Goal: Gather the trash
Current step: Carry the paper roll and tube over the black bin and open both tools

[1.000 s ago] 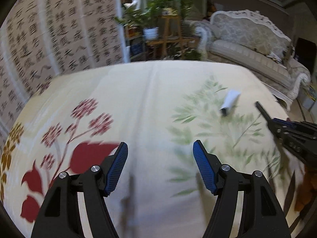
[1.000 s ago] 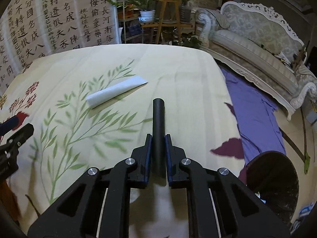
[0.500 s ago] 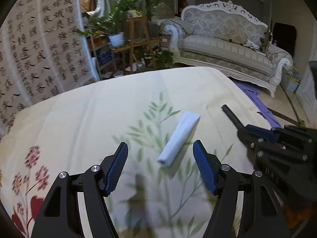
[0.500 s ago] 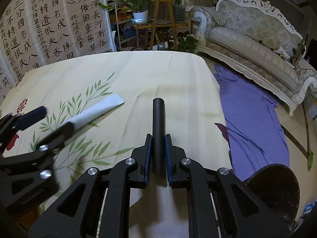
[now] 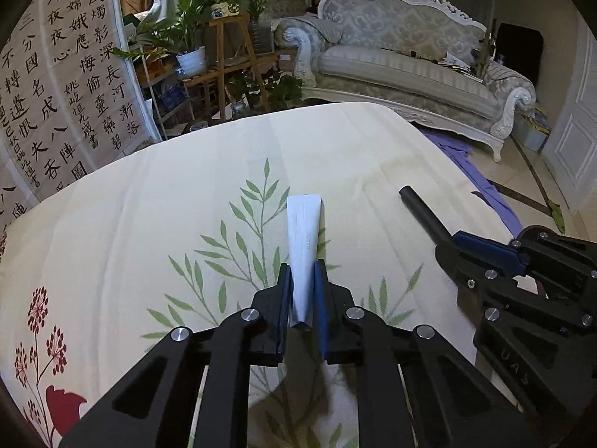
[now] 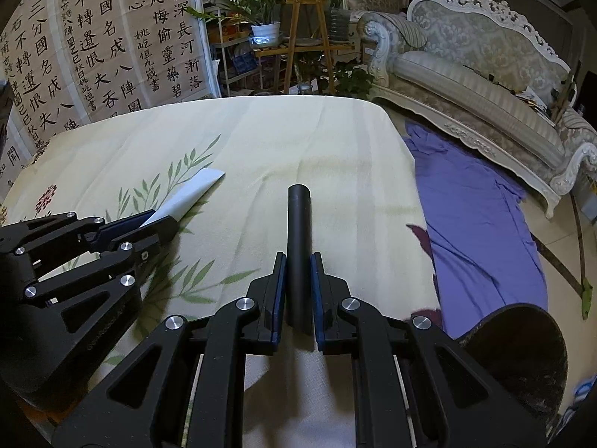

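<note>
A flattened white tube (image 5: 304,231) lies on the leaf-printed tablecloth (image 5: 149,224). My left gripper (image 5: 300,272) is closing on the tube's near end, and both blue pads press its sides. From the right wrist view the same tube (image 6: 190,194) sticks out beyond the left gripper (image 6: 149,220). My right gripper (image 6: 298,257) is shut on a black rod (image 6: 298,224) that points forward over the cloth. In the left wrist view the right gripper (image 5: 447,242) and its rod (image 5: 421,209) sit to the right of the tube, apart from it.
A dark round bin (image 6: 522,343) stands off the table's right edge, over a purple cloth (image 6: 477,216) on the floor. Beyond the table are an ornate sofa (image 5: 410,63), a wooden plant stand (image 5: 224,56) and a calligraphy screen (image 5: 56,93).
My left gripper swung right across the cloth to the white tube and closed its jaws on the near end. The right gripper kept still, holding the rod.
</note>
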Motion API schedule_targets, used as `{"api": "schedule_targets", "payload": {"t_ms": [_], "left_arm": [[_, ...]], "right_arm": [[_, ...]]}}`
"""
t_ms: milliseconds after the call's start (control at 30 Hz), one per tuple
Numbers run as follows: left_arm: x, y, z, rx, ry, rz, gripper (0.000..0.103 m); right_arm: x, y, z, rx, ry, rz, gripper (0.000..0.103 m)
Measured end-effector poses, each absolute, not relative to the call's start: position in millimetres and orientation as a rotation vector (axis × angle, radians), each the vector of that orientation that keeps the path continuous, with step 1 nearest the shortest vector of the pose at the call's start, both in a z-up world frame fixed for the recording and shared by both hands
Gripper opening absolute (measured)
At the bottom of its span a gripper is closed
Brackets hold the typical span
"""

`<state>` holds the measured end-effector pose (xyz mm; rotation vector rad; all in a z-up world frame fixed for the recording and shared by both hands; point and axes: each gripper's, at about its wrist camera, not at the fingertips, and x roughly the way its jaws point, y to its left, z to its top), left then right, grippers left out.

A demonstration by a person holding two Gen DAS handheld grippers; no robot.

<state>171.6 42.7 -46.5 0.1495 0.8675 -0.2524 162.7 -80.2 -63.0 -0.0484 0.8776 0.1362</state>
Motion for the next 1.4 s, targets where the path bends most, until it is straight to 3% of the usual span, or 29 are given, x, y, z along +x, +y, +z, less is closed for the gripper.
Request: {"api": "schedule_targets", "payload": {"t_ms": [467,1000,1400], "left_arm": [[107.4,37.3,-22.6,0.106,0.772,-0.194,0.012],[40.5,-21.3,11.9,0.053,0.652,-0.304,0.012],[16.5,-83.5,3.7,0.060,0.638,-0.398,0.013]], "right_arm": [[87.5,-95.6,-42.9,-0.021,0.814,0.099,0.013],[3.0,-175.2,-17.4,0.045,0.720,-0.073,0.013],[-34.3,-252.5,-25.4,0.116,0.683,-0.266,0.013]]}}
